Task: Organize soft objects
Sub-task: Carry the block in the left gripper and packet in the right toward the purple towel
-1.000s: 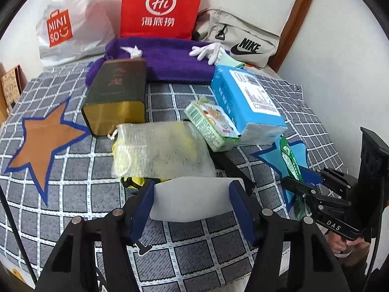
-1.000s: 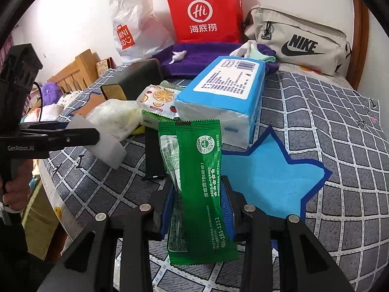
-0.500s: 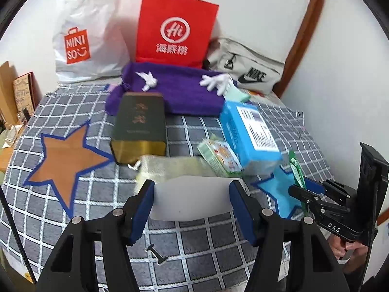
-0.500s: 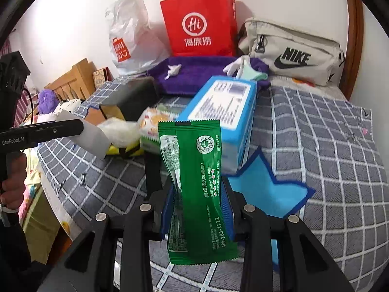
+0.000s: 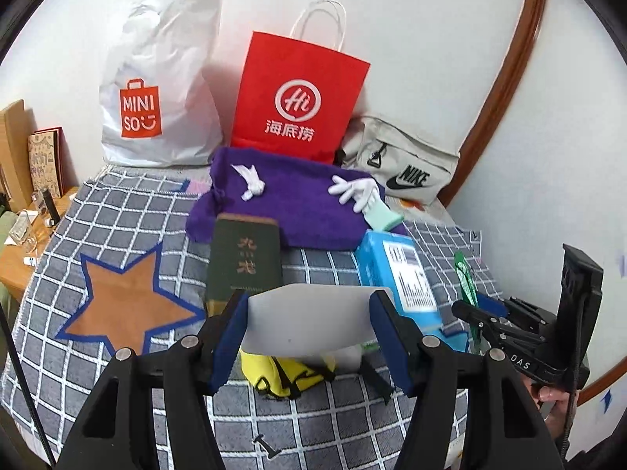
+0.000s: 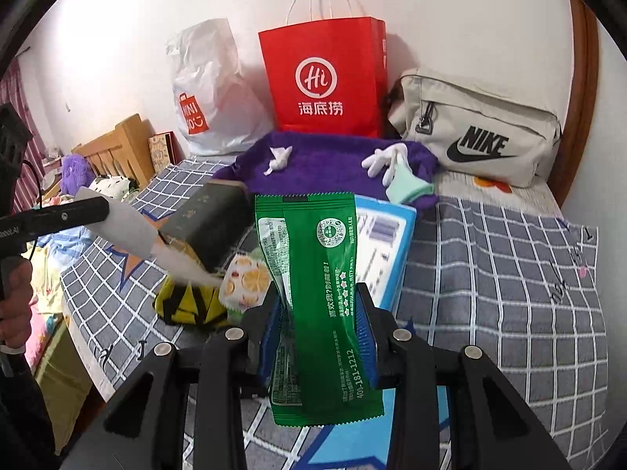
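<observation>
1. White and pale, the flat packet point(image 5: 309, 323) sits clamped across its width in the left tool point(image 5: 309, 329), raised above the checked bed cover point(image 5: 129, 215); it looks light and slightly bowed, so a squeeze at its side edges suits it.
2. Below it on the bed lie a yellow pouch point(image 5: 282, 376), a dark green box point(image 5: 245, 264) and a blue tissue pack point(image 5: 395, 270).
3. Farther right, the right tool point(image 6: 319, 333) is clenched on a green sachet point(image 6: 313, 293), gripped at mid-length; thin, slick film likely slips, so a firm hold matters.
</observation>
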A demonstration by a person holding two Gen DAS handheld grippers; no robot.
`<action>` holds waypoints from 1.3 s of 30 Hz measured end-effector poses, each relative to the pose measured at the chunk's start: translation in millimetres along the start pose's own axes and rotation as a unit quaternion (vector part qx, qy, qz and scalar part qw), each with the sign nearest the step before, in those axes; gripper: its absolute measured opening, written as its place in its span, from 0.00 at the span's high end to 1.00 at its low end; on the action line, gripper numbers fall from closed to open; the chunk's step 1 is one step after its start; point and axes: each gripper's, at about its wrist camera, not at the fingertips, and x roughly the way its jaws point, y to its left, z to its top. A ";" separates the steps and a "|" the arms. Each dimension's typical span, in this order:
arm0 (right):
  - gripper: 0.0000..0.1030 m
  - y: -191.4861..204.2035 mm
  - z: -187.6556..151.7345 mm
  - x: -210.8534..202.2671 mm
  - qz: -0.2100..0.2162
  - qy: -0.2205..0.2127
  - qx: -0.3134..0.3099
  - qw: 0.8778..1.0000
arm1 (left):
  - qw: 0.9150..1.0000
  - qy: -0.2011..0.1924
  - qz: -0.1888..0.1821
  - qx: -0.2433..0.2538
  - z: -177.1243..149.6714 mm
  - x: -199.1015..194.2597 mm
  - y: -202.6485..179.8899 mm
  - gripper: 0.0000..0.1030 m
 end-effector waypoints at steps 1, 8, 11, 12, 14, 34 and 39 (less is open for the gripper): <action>0.66 0.8 2.5 0.5 0.000 -0.001 0.000 1.000 | 1.000 -0.003 -0.003 -0.002 3.2 -0.7 2.3 0.41; 0.66 -1.6 23.8 9.1 0.000 -0.003 -0.002 1.000 | 1.000 -0.010 0.006 -0.008 21.6 3.8 9.8 0.41; 0.66 -2.7 34.9 13.6 -0.002 -0.006 -0.002 1.000 | 1.000 -0.012 0.014 -0.008 32.1 11.7 11.6 0.41; 0.66 -3.5 40.6 16.0 -0.002 -0.007 -0.003 1.000 | 1.000 -0.012 0.019 -0.006 36.7 15.7 12.0 0.41; 0.66 -5.2 50.4 21.5 -0.005 -0.007 -0.004 1.000 | 1.000 -0.010 0.027 -0.006 45.1 24.2 13.1 0.41; 0.66 -59.9 137.6 112.7 -0.001 0.005 -0.001 1.000 | 0.998 0.054 0.042 -0.017 114.3 125.9 44.4 0.40; 0.66 -67.5 147.5 141.3 0.010 0.021 -0.004 1.000 | 0.997 0.070 0.039 -0.025 122.5 149.3 52.9 0.40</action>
